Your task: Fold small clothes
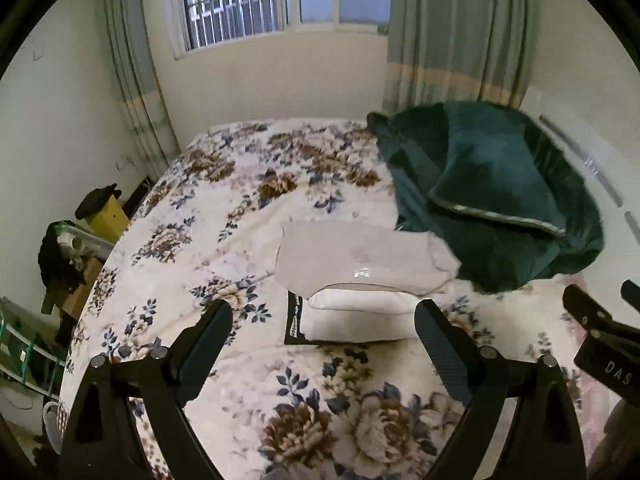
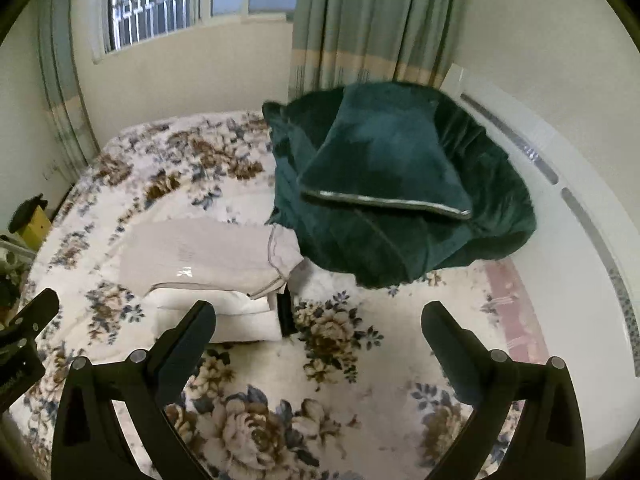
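Both claws hang tilted down over the bed [image 1: 248, 184], the left claw [image 1: 324, 340] and right claw [image 2: 320, 340] spread wide with nothing between their fingers. Just ahead, a folded beige garment [image 1: 360, 256] tops a small stack of white folded clothes [image 1: 356, 320] on the floral plush cover. A rumpled dark green velvety blanket [image 2: 400, 200] crowds the stack's far right, while open floral cover lies left and near.

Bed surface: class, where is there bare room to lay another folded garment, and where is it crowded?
Free: the floral bedspread left of the folded clothes stack, and the near strip before it. Crowded: the right, where the green blanket heap meets the stack.
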Demonstrator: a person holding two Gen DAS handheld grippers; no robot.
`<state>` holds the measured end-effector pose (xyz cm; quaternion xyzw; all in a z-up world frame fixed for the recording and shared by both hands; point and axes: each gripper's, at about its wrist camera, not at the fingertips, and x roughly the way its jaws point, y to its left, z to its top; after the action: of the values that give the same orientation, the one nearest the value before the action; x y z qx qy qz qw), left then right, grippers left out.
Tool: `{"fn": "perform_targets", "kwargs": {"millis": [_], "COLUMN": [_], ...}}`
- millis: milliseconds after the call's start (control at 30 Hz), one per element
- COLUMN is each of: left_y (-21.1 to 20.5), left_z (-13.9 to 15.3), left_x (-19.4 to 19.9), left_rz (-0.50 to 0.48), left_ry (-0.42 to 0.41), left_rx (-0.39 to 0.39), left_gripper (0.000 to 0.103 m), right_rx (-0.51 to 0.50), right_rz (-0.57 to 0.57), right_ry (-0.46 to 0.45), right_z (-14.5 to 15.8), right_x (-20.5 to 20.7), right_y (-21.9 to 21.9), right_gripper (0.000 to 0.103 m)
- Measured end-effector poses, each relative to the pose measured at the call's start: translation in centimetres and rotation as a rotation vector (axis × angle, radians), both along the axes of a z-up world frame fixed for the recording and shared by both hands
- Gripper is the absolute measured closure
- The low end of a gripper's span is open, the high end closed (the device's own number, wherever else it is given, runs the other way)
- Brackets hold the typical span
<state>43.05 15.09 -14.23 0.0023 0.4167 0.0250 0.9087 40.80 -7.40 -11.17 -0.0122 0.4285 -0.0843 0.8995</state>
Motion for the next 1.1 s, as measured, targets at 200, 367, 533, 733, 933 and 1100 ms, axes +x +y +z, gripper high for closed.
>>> {"fn": "perform_targets", "kwargs": {"millis": [200, 367, 533, 733, 933, 1100], "left_y": [0.0, 0.2, 0.1, 0.0, 0.3, 0.4], "left_z": [5.7, 8.6, 10.7, 11.5, 12.0, 12.2], "left_x": [-5.8, -9.8, -13.6, -16.3, -18.0, -18.9], "left_rz": [0.003, 0.011, 0.006, 0.005, 0.032, 0.036], "left_ry": [-0.061, -0.094, -0.111, -0.109, -0.130, -0.148], "left_rx": [-0.007, 0.002, 0.013, -0.004, -0.017, -0.022], "left_gripper": [0.010, 0.010, 0.010, 0.010, 0.009, 0.000], "right_rx": [0.020, 0.020, 0.024, 0.021, 0.005, 0.009], "right_rz": [0.028, 0.056, 0.072, 0.100, 0.112, 0.119], "right_ry": [-0.072, -0.134, -0.172, -0.204, -0.227, -0.226], "right_z": [7.4, 12.3, 15.3, 18.1, 19.5, 20.1], "right_x": [-8.0, -14.0, -18.6, -23.2, -25.7, -26.4], "right_y": [-0.2, 0.0, 0.2, 0.7, 1.1, 1.1], "right_gripper": [0.000, 0.000, 0.000, 0.000, 0.000, 0.000]}}
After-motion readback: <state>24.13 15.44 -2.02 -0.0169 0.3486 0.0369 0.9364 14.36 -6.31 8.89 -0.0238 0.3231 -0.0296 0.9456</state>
